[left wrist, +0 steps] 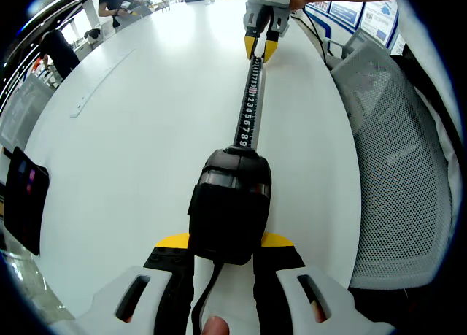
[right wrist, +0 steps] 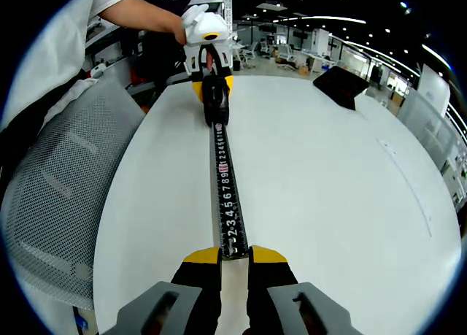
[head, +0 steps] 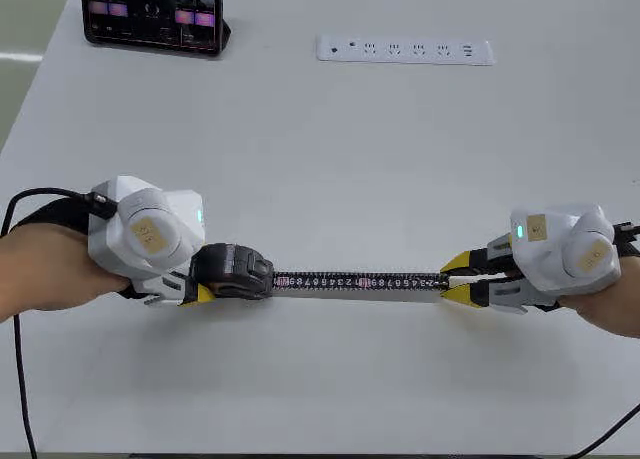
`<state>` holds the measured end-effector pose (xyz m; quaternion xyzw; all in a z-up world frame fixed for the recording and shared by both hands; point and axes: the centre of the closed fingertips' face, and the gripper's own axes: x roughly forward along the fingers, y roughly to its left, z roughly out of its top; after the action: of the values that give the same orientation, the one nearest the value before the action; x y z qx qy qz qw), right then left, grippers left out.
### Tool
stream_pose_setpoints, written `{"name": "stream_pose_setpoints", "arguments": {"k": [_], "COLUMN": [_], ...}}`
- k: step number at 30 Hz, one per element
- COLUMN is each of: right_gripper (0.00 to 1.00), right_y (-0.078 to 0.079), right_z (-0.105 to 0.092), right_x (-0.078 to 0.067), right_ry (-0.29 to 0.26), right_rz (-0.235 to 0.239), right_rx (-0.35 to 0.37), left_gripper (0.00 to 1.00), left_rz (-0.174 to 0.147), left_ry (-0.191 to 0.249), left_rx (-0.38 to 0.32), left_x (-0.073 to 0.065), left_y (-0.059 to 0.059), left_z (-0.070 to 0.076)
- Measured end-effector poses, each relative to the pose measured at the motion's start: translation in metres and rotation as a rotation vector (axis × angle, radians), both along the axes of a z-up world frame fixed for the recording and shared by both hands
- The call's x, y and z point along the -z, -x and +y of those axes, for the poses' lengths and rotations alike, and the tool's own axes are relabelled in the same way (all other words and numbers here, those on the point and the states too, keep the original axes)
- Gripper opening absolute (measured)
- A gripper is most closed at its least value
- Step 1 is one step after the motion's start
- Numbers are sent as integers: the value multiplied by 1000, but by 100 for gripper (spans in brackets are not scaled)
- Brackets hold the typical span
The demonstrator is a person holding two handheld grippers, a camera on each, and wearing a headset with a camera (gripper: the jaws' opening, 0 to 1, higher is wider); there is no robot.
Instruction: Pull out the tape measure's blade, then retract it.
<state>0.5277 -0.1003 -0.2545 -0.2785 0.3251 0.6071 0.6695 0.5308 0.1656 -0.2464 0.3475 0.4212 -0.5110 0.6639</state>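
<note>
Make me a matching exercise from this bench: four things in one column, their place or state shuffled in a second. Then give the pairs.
Things:
1. tape measure case
2. blade
3. power strip
4. tablet

Places or states:
A. white, lying at the table's far side
B. pulled out, its end pinched by the right tool
C. at the far left, screen lit
D. clamped in the left tool

Pairs: 1-D, 2-B, 3-A, 4-C

Left claw [head: 201, 288] clamps tape measure [head: 234, 271]; blade [head: 358, 281] out, tip apparently pinched by right claw [head: 458, 278].
</note>
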Motion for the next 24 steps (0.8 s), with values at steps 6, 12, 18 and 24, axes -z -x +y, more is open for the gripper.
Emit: {"name": "stream_pose_setpoints", "arguments": {"k": [6, 12, 18, 24], "right_gripper": [9, 9, 9, 9], "right_y": [1, 2, 3, 4], "right_z": [-7, -14, -18, -21], "right_x": [2, 2, 2, 3], "right_ry": [7, 14, 24, 31], "right_rz": [3, 8, 10, 12], "right_rx": [10, 12, 19, 20], "left_gripper": [26, 26, 26, 26], "left_rz": [-1, -2, -2, -2], "left_ry": [2, 3, 3, 3], "left_rx": [-1, 0, 0, -1], "left_x": [0, 0, 0, -1], "left_y": [0, 0, 0, 0], "left_z": [-1, -1, -1, -1]}}
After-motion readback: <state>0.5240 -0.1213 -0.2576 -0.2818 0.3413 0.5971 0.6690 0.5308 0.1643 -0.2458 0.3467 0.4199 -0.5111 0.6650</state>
